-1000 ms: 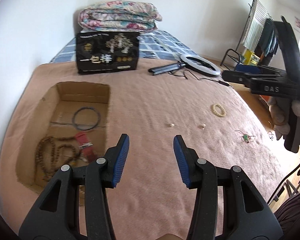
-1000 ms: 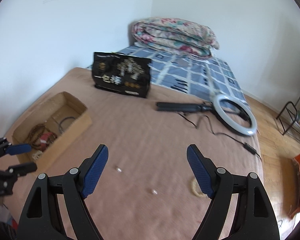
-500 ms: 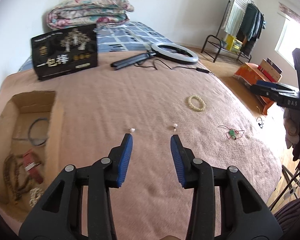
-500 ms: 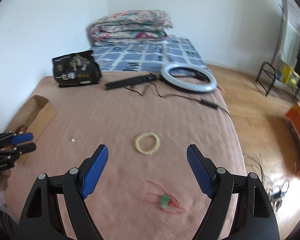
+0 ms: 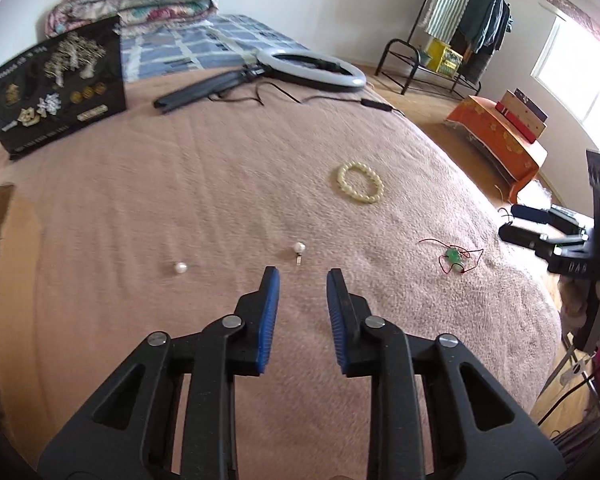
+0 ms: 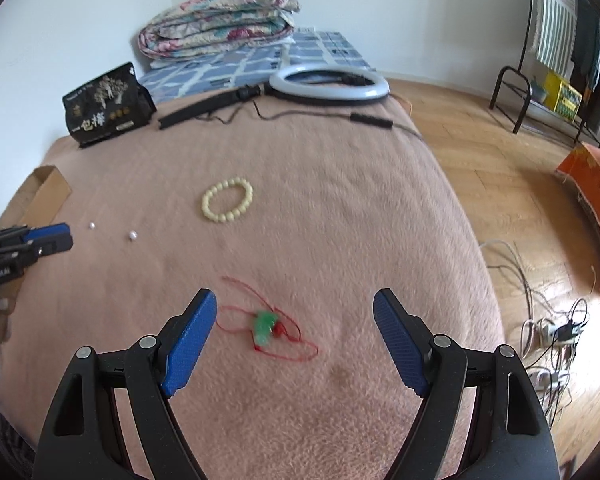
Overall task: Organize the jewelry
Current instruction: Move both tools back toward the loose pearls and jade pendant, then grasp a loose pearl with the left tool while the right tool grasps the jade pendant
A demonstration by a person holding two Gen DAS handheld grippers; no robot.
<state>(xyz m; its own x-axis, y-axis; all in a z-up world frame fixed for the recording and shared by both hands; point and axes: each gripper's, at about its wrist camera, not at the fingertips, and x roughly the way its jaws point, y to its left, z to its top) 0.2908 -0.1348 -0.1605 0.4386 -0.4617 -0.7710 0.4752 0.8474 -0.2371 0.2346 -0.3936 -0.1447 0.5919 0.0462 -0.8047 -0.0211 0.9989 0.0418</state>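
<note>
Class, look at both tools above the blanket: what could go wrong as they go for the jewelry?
1. The left tool, jaws closing with nothing between them, heads for a tiny pearl earring; it could roll or sink into the fuzzy blanket.
2. The right tool stands open over the green pendant; its loose red cord could snag or trail.

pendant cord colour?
Red. The cord loops around a green pendant, clearest in the right wrist view.
</note>
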